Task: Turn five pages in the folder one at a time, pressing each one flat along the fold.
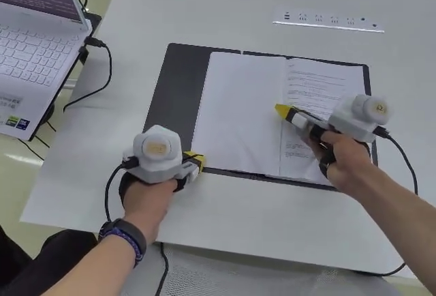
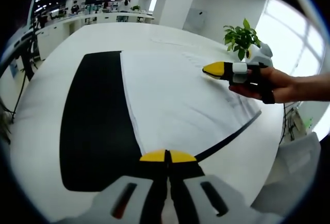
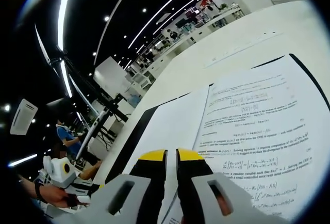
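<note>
On the white bench (image 1: 225, 9) the black folder (image 1: 178, 88) lies open and flat. Its wide spread runs left to right before the person and its fold points away from them (a touch skewed), with a blank page (image 1: 238, 112) left of the fold and a printed page (image 1: 323, 81) right of it. The right gripper (image 1: 283, 110) has its fingers (image 3: 153, 156) drawn almost together on nothing, tips at the fold between the two pages, while the left gripper (image 1: 196, 161), fingers (image 2: 154, 157) closed and empty, sits at the folder's near edge, just below the blank page.
</note>
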